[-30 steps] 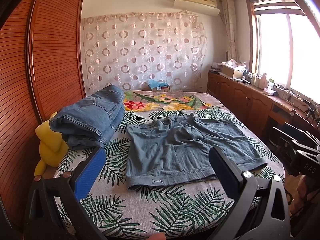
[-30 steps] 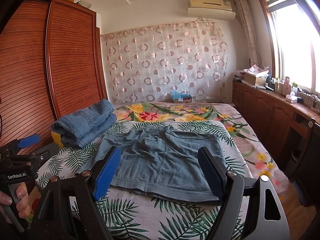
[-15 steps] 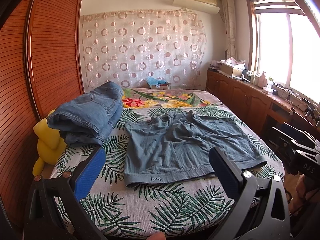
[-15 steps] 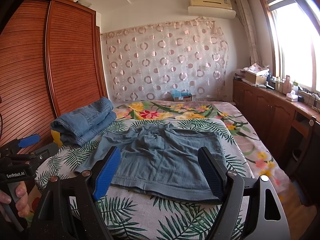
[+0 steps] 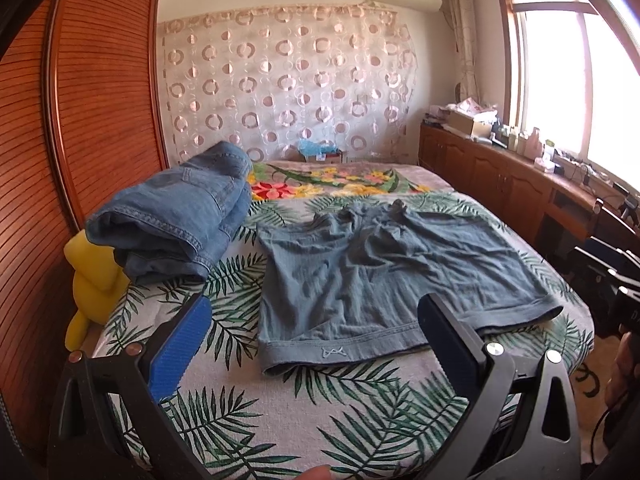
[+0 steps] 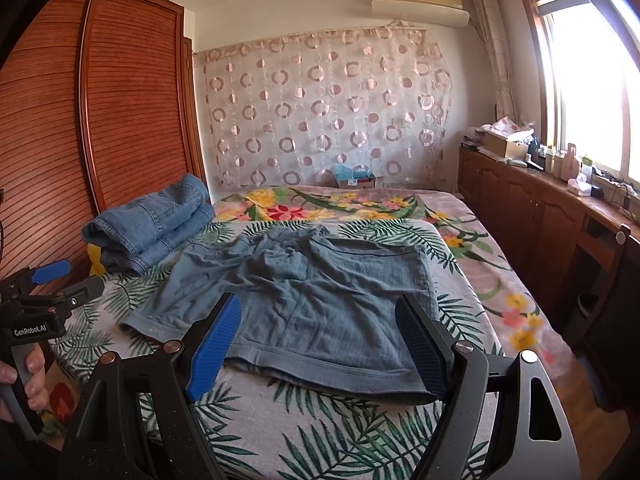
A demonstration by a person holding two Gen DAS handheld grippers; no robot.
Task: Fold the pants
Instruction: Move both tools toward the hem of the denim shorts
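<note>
1. The shorts (image 5: 384, 280) are lying flat and spread out on the bed (image 5: 360, 412), near its front edge, with the hem toward the cameras and the waist toward the far side.
2. The fabric is wrinkling around the middle and the waist; 1 hem corner is reaching close to the bed's right edge.
3. The left gripper (image 5: 316, 344) is hovering above the bed's front edge, its jaws spread wide and gripping nothing; the shorts' hem is showing between its fingers (image 5: 180, 348).
4. The right gripper (image 6: 320, 344) is hanging over the same front edge, toward the right, likewise gaping wide with nothing in it, the hem lying between its blue pads (image 6: 216, 344).
5. In the right wrist view a hand (image 6: 24, 376) is gripping the left gripper's handle beside the bed's left edge.
6. A stack of folded jeans (image 5: 176, 216) is sitting at the bed's left edge, apart from the shorts.
7. A yellow toy (image 5: 94, 280) is wedging between that edge and the wardrobe (image 5: 80, 120), partly under the jeans.
8. A floral blanket (image 6: 340, 204) is covering the bed's far end.
</note>
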